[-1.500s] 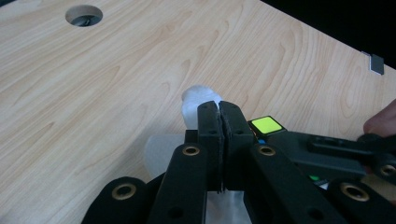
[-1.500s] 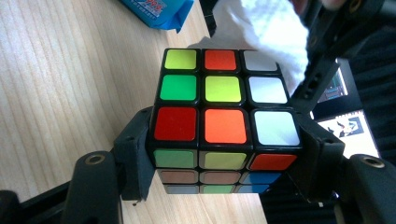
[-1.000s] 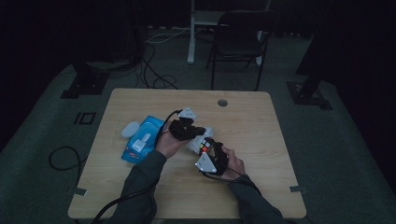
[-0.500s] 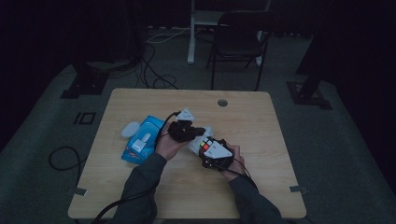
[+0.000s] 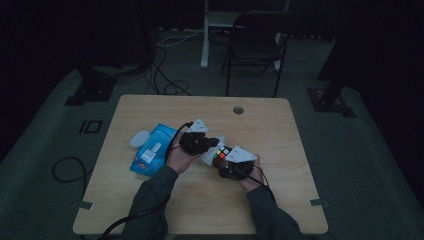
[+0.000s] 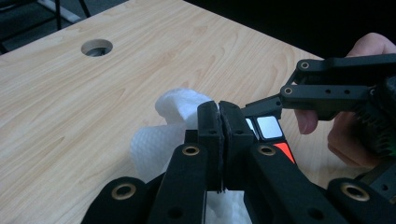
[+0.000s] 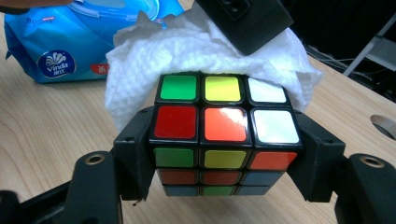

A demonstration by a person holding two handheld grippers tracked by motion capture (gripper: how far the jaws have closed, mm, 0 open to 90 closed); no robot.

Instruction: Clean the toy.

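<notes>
We wipe the puzzle cube (image 7: 223, 135), pinched above the table (image 5: 280, 200) in our right gripper (image 7: 224, 154); left gripper (image 6: 219, 135), jaws clamped on a wet wipe (image 6: 159, 135), presses it vs cube's far side. Next, prob.: rub across, steady grip.

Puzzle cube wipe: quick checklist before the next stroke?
1. Right gripper fingers clamp the puzzle cube on both sides: ok.
2. Left gripper shut on the white wipe: ok.
3. Wipe lies against the cube's far side: ok.
4. Cube clear of the table: cannot tell.
5. Blue wipe pack out of the way, to the left: ok.
6. Cube faces clean: cannot tell.
</notes>
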